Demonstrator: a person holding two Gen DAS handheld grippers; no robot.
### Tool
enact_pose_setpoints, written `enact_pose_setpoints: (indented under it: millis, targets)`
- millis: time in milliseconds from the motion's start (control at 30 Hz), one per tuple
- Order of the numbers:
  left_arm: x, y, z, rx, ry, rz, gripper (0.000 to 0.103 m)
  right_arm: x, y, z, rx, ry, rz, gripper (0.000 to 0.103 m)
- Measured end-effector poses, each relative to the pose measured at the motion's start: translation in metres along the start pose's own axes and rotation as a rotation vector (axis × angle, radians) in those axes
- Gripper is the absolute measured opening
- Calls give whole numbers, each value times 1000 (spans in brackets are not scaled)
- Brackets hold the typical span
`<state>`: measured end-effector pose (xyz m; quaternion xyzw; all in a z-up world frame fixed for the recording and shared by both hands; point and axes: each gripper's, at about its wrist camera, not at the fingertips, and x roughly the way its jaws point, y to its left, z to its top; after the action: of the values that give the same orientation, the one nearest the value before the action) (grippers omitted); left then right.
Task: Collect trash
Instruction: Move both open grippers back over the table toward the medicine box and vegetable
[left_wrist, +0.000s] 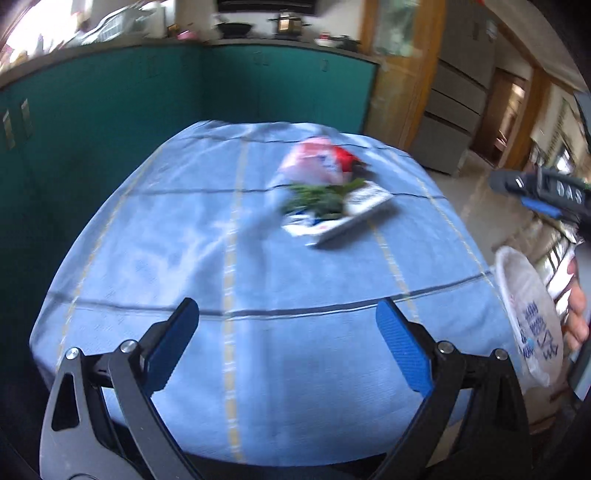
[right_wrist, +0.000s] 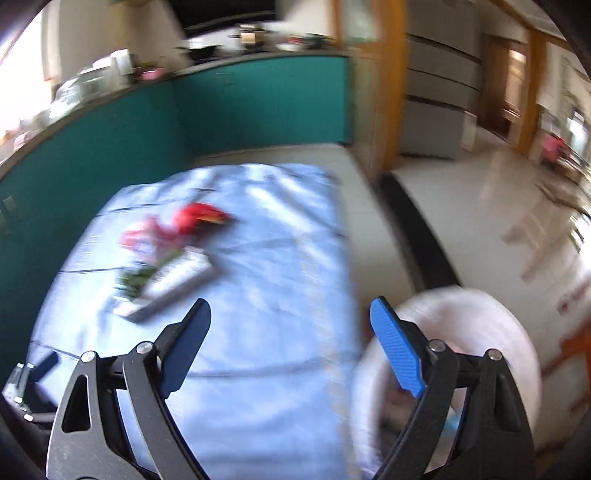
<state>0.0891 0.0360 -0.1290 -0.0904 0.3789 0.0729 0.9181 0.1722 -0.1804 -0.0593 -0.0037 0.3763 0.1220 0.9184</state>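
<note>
The left gripper (left_wrist: 287, 310) was a black metal scissor linkage with triangular cut-outs and silver round-headed pivot screws — its two fingers faced with ribbed blue pads (left_wrist: 402, 345). The right gripper (right_wrist: 290, 312) was built the same, black arms, silver screws, blue textured pads (right_wrist: 397, 350); from the left wrist view its dark body bore pale lettering.

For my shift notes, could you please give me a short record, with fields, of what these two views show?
surface: blue checked tablecloth
trash on cloth: pink and red wrappers, green leafy scraps, flat printed packet, all piled together
bin: white bag-lined bin, beside the table's right edge
left hand-held gripper: open, nothing between its fingers
right hand-held gripper: open, nothing between its fingers
image quality: motion blur, print unreadable
</note>
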Motion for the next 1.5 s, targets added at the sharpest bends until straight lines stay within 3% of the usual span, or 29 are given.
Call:
enact_pose_setpoints:
  millis: [167, 367, 467, 600, 633, 767, 900, 1067, 1233, 1333, 1500]
  targets:
    - [-7, 43, 2, -112, -17, 46, 96, 52, 77, 39, -161, -4, 139, 92]
    - [-6, 75, 0, -177, -1, 90, 96, 137, 122, 82, -145, 98, 184, 92]
    - [-7, 85, 0, -183, 2, 108, 96, 156, 136, 86, -128, 138, 215, 92]
    - [-10, 98, 3, -190, -10, 140, 96, 165, 165, 74, -206, 163, 244, 91]
    - [-10, 102, 4, -199, -12, 147, 97, 167, 172, 70, -230, 170, 251, 90]
    - [-9, 116, 7, -246, -11, 151, 97, 159, 195, 59, -348, 147, 210, 56]
    - [-5, 123, 12, -273, -5, 151, 97, 142, 200, 56, -376, 148, 245, 42]
    - [-6, 121, 17, -262, -19, 154, 97, 107, 207, 39, -431, 193, 362, 42]
    - [1, 122, 16, -269, 0, 151, 97, 78, 215, 5, -536, 230, 420, 46]
    - [4, 123, 15, -264, 12, 156, 97, 67, 211, -11, -560, 257, 475, 55]
    - [8, 124, 12, -264, 29, 166, 97, 47, 193, -13, -521, 200, 455, 76]
